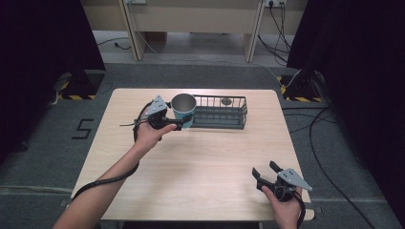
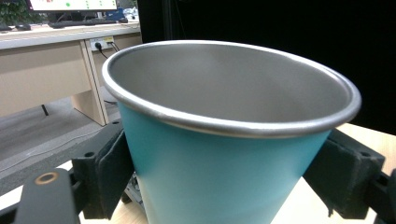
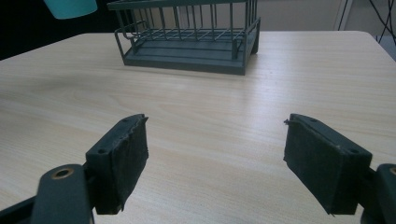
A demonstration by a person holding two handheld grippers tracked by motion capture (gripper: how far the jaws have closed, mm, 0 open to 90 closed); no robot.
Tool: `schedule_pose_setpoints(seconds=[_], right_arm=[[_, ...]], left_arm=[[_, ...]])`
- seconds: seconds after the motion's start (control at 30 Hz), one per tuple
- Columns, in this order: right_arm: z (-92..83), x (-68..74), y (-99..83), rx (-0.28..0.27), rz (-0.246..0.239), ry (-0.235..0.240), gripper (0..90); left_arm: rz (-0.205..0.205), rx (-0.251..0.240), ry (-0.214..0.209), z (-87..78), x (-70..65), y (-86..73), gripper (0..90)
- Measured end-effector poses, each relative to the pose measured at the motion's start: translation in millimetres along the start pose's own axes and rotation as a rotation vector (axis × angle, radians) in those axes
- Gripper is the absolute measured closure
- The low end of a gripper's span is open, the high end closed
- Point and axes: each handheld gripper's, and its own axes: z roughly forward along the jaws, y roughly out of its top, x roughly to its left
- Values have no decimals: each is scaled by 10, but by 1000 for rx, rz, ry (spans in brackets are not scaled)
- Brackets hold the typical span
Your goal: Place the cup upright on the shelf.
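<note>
Right claw (image 1: 264, 172) wide apart near the table's (image 1: 200, 162) front edge, left claw (image 1: 184, 122) clamped around the teal cup (image 1: 183, 110).

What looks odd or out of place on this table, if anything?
Nothing stands out. The teal cup is held upright in the left tool beside the wire basket, with no spill seen; the right tool hangs open near the table's front edge.
</note>
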Motion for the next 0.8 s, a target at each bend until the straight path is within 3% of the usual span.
schedule_pose_setpoints(seconds=[0.27, 0.8], right_arm=[[0, -4, 0, 0, 3, 1, 223], [-2, -11, -1, 0, 8, 7, 224]], left_arm=[[0, 4, 7, 90, 0, 15, 155], [-18, 1, 8, 421, -24, 110, 155]])
